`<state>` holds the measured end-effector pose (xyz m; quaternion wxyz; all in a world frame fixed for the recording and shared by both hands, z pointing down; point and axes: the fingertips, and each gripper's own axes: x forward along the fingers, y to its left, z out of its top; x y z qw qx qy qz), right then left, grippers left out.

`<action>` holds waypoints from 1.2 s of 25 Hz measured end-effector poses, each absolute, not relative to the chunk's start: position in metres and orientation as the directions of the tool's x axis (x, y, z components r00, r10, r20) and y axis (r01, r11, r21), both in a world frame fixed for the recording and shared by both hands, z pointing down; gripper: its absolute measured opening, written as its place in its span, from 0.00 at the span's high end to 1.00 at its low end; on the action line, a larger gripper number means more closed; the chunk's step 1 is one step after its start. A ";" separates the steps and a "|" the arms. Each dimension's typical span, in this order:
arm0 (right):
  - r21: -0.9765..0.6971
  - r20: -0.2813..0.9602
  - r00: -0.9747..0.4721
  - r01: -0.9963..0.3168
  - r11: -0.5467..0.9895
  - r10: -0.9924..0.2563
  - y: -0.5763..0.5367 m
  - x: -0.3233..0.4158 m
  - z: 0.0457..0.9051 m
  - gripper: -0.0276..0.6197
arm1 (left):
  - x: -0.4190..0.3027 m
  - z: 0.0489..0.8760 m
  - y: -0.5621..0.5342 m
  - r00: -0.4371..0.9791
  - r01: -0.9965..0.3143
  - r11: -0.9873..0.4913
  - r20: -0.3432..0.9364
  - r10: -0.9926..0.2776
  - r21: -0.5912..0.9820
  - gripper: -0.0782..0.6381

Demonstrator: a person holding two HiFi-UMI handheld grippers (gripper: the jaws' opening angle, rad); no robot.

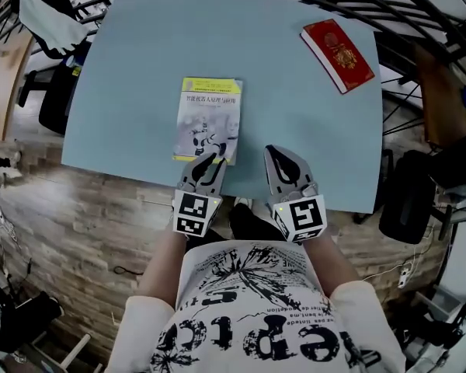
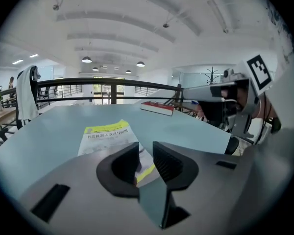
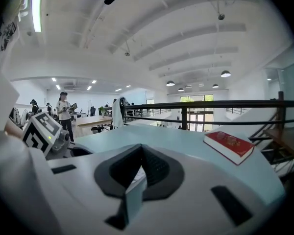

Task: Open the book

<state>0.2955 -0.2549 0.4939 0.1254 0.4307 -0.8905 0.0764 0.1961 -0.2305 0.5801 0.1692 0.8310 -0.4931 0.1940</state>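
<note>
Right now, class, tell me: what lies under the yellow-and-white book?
Only the pale blue table shows around the yellow-and-white book, which lies flat and closed on it. Anything beneath is hidden by the book, and in the head view the left gripper covers its near corner.

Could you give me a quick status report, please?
Left gripper open, at near edge of yellow-and-white paperback book. Book closed. Right gripper shut, empty. Red hardcover book far right, not obstructing.

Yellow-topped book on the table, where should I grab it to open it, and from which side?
Take the front cover's free edge at the near right corner of the yellow-topped book, coming in low from the near side. It lies flat and closed, title upright to you, so the spine is probably left. The left gripper is there, jaws apart.
</note>
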 end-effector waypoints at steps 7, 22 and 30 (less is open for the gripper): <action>-0.041 0.335 -0.596 -0.783 0.621 -0.730 -0.256 0.298 0.515 0.94 | 0.217 0.625 -0.233 0.454 -0.860 -0.505 0.566 -0.689 0.074 0.67; -0.042 0.389 -0.549 -0.813 0.581 -0.739 -0.249 0.298 0.533 0.94 | 0.210 0.641 -0.240 0.432 -0.869 -0.491 0.590 -0.682 0.067 0.86; -0.020 0.355 -0.498 -0.850 0.526 -0.791 -0.241 0.263 0.504 0.94 | 0.172 0.584 -0.237 0.521 -0.837 -0.532 0.492 -0.697 0.132 0.86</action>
